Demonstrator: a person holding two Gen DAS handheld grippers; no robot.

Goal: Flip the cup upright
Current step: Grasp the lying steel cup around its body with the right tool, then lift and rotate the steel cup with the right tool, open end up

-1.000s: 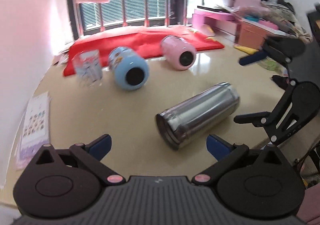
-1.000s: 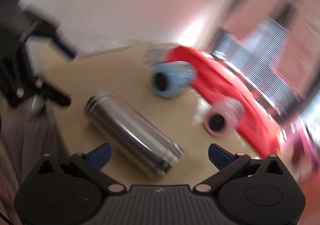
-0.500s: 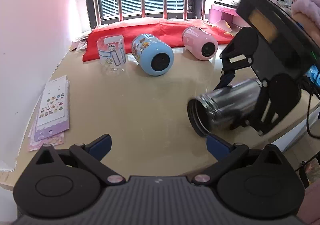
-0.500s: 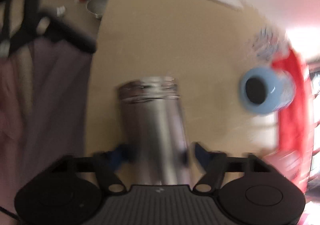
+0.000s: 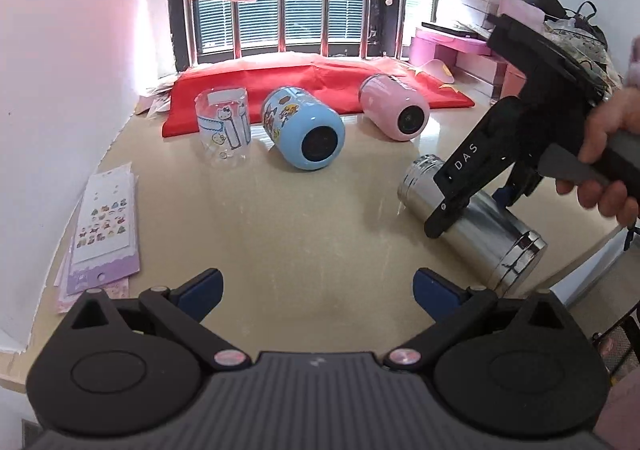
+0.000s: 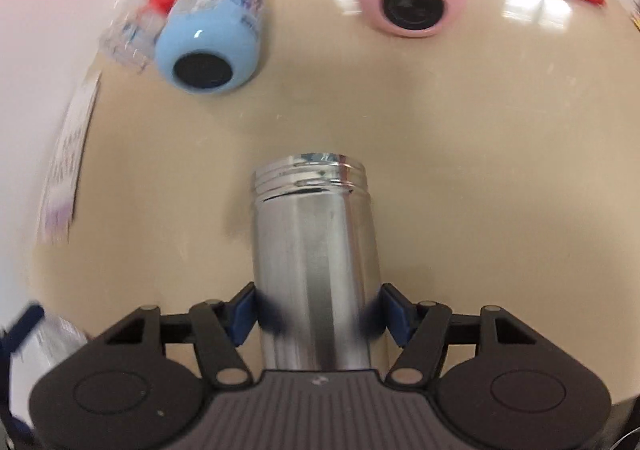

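A steel cup lies on its side on the beige table; it also shows in the left wrist view at the right, its threaded end toward the table edge. My right gripper is shut on the steel cup, blue pads on both sides of its body; in the left wrist view the right gripper straddles the cup. My left gripper is open and empty above the table's near part. A blue cup and a pink cup lie on their sides farther back.
A clear printed glass stands upright left of the blue cup. A red cloth covers the table's far side. Sticker sheets lie at the left edge. The table edge runs close by the steel cup.
My right gripper came down over the steel cup and closed on it. The cup has turned on the table, its threaded end now toward the near right edge. My left gripper stayed open.
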